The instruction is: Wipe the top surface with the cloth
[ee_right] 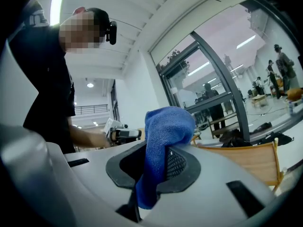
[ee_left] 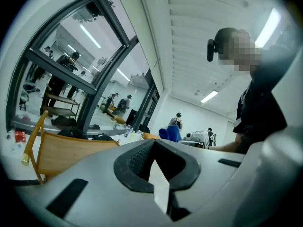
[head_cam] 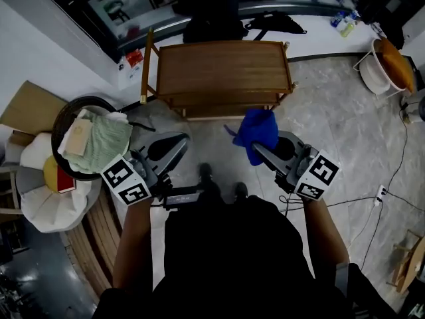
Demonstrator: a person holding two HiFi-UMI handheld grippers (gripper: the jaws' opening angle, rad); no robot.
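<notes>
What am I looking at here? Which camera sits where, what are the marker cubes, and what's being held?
There is no robot: a person holds a two-jaw gripper in each hand, and the marker cubes are parts of those grippers. The head view comes from a camera on the person's head, looking steeply down. The two gripper views come from cameras riding on each gripper, looking along its jaws. The right gripper is clamped on a blue cloth. The left gripper has its jaws together on nothing. Ahead stands a wooden table, whose top looks bare. A basket of cloths sits at the left.
</notes>
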